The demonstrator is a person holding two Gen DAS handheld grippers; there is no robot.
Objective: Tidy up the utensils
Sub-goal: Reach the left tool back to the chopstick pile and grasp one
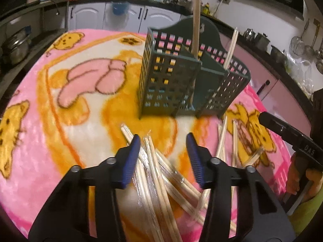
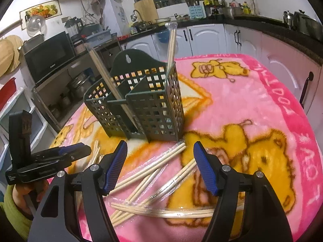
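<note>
A dark green perforated utensil holder (image 1: 171, 80) (image 2: 153, 109) stands upright on a pink cartoon blanket (image 1: 60, 141) (image 2: 252, 100). Wrapped chopsticks (image 1: 195, 20) (image 2: 171, 44) stand in its compartments. More plastic-wrapped wooden chopsticks (image 1: 159, 177) (image 2: 149, 171) lie scattered in front of it. My left gripper (image 1: 164, 139) is low over this pile with its jaws apart; one bundle runs along the left pad (image 1: 133, 161) and nothing is clamped. In the right wrist view the left gripper (image 2: 66, 153) shows from the side. My right gripper (image 2: 160, 144) hangs open above other loose chopsticks.
Kitchen cabinets (image 2: 210, 38) and a dark counter crowded with pots and bottles ring the table. A microwave (image 2: 48, 56) sits on a shelf at the left. The right gripper's body (image 1: 286, 133) reaches in from the right. A person's hand (image 2: 22, 193) holds the left tool.
</note>
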